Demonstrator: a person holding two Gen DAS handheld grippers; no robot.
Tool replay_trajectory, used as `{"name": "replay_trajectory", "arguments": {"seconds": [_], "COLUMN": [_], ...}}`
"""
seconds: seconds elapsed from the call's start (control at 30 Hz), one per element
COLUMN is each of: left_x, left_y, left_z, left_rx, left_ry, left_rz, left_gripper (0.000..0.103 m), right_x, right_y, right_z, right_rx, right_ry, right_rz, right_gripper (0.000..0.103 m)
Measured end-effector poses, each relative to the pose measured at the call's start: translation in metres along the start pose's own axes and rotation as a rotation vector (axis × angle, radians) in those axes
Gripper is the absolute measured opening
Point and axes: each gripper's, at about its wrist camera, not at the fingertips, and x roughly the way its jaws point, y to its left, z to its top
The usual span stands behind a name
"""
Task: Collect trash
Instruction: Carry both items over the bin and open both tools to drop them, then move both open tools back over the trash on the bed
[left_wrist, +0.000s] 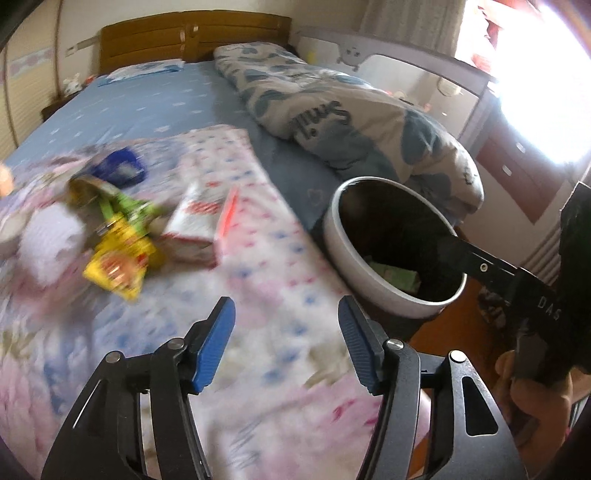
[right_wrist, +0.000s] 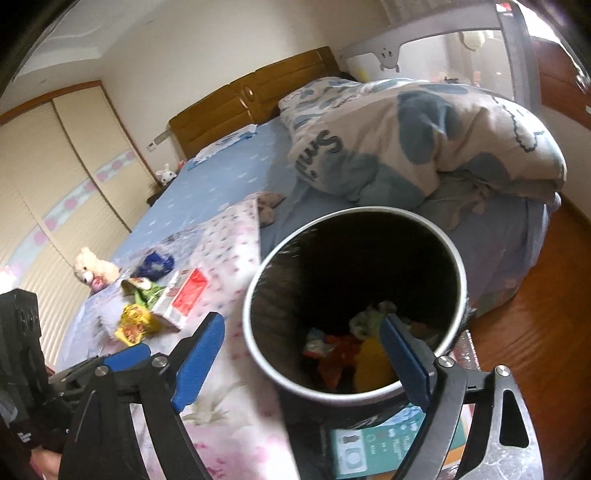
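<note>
A pile of trash lies on the floral quilt (left_wrist: 258, 280): a yellow wrapper (left_wrist: 118, 266), a green wrapper (left_wrist: 129, 208), a red-and-white carton (left_wrist: 195, 229), a blue wrapper (left_wrist: 118, 166) and a white wad (left_wrist: 51, 236). The pile also shows in the right wrist view, with the yellow wrapper (right_wrist: 135, 325) and carton (right_wrist: 183, 299). A white-rimmed bin (left_wrist: 391, 243) stands beside the bed; it (right_wrist: 354, 306) holds several wrappers. My left gripper (left_wrist: 286, 343) is open and empty, above the quilt, short of the pile. My right gripper (right_wrist: 303, 354) is open and empty over the bin's mouth.
A rolled blue-and-white duvet (left_wrist: 351, 118) lies on the bed's right side. A wooden headboard (left_wrist: 192, 37) is at the far end. A small plush toy (right_wrist: 92, 269) sits left of the trash. A teal box (right_wrist: 369, 446) lies below the bin. Wood floor (right_wrist: 535, 314) is to the right.
</note>
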Motion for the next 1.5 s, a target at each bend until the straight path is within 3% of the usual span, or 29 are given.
{"name": "replay_trajectory", "arguments": {"seconds": [0.8, 1.2, 1.4, 1.5], "left_x": [-0.064, -0.057, -0.045, -0.037], "left_y": [0.149, 0.19, 0.203, 0.207], "left_z": [-0.058, -0.044, -0.024, -0.012], "left_rx": [-0.222, -0.249, -0.241, -0.229], "left_ry": [-0.052, -0.045, -0.039, -0.039], "left_rz": [0.187, 0.232, 0.238, 0.242], "left_gripper": [0.059, 0.059, 0.059, 0.061], "right_x": [0.043, 0.076, 0.1, 0.111], "right_y": [0.131, 0.174, 0.188, 0.194], "right_z": [-0.053, -0.056, -0.052, -0.052], "right_rx": [-0.155, -0.198, -0.201, -0.204], "right_ry": [0.125, 0.153, 0.182, 0.195], "right_rz": [0.189, 0.242, 0.251, 0.252], "right_gripper": [0.088, 0.086, 0.07, 0.068]}}
